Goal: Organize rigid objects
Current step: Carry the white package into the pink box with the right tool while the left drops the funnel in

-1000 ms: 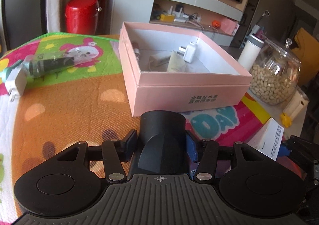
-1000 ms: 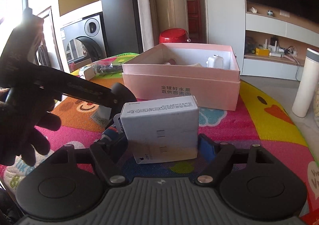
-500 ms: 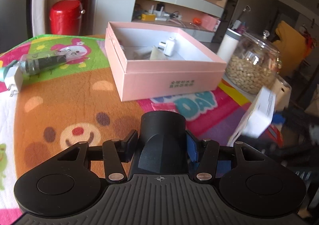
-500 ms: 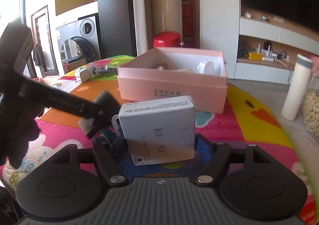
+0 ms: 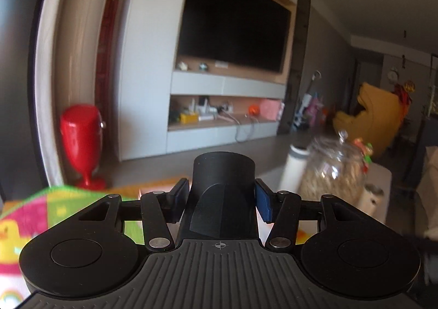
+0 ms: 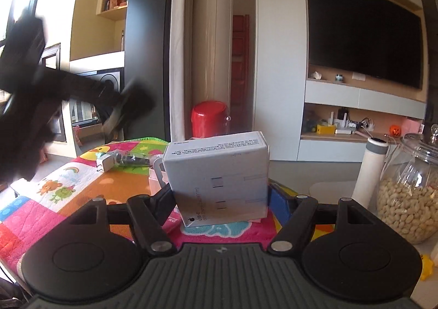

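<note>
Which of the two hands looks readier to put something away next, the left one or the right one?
The right, probably. Its tool grips a white rectangular cardboard box above the colourful play mat. The left tool is clamped on a black cylindrical object and is tilted up toward the black television, away from the mat.

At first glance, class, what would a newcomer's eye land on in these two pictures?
The white carton clamped in the right gripper fills the middle of the right wrist view. Behind it on the left lies the bright patchwork mat, with a jar of nuts at right. The left gripper grips a black cylinder.
</note>
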A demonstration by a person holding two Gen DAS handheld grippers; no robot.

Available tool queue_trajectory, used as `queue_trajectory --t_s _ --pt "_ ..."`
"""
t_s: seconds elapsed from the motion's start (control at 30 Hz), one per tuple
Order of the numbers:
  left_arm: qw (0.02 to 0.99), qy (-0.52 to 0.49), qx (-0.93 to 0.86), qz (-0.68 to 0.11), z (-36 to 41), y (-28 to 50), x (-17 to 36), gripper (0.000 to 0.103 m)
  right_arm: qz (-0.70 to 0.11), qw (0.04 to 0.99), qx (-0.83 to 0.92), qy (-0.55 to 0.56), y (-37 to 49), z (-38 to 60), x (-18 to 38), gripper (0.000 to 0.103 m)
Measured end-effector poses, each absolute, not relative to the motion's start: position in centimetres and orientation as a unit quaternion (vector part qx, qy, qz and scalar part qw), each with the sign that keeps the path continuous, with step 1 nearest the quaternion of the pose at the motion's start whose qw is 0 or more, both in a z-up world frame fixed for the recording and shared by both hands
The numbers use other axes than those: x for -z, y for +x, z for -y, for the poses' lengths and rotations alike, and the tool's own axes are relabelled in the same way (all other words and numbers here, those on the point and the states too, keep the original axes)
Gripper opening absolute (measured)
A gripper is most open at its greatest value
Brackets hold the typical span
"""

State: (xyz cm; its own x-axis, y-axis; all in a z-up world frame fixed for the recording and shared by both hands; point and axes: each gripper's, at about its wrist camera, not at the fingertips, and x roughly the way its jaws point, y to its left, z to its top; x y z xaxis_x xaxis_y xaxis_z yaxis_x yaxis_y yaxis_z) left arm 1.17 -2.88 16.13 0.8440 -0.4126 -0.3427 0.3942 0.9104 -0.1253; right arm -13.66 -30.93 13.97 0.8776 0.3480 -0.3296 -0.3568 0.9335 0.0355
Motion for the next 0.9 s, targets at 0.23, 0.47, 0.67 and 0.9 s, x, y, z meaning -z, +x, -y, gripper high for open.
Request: queue_trajectory --t_s 0.23,0.47,0.67,0.9 --pt "0.942 -0.096 0.204 -0.249 1.7 5.3 -12.3 0.054 -0.192 0.967 -0.168 -0.01 -13.4 31.5 -12.5 0.072" --pt "0.917 -0.153 0.196 -0.311 -2.8 0.3 -5.3 0.054 -0.222 0.964 -0.145 0.016 -10.7 32.2 -12.2 0.071" --pt "0.907 -0.139 0.172 -0.359 -3.9 -0.8 -2.6 0.054 -0.173 0.969 -0.171 0.044 -3.5 31.2 -19.8 0.073" --pt "0.913 -0.153 0.132 -0.354 -7.0 -1.3 -1.4 0.054 -0.222 0.963 -0.152 0.011 2.5 27.3 -21.0 0.076"
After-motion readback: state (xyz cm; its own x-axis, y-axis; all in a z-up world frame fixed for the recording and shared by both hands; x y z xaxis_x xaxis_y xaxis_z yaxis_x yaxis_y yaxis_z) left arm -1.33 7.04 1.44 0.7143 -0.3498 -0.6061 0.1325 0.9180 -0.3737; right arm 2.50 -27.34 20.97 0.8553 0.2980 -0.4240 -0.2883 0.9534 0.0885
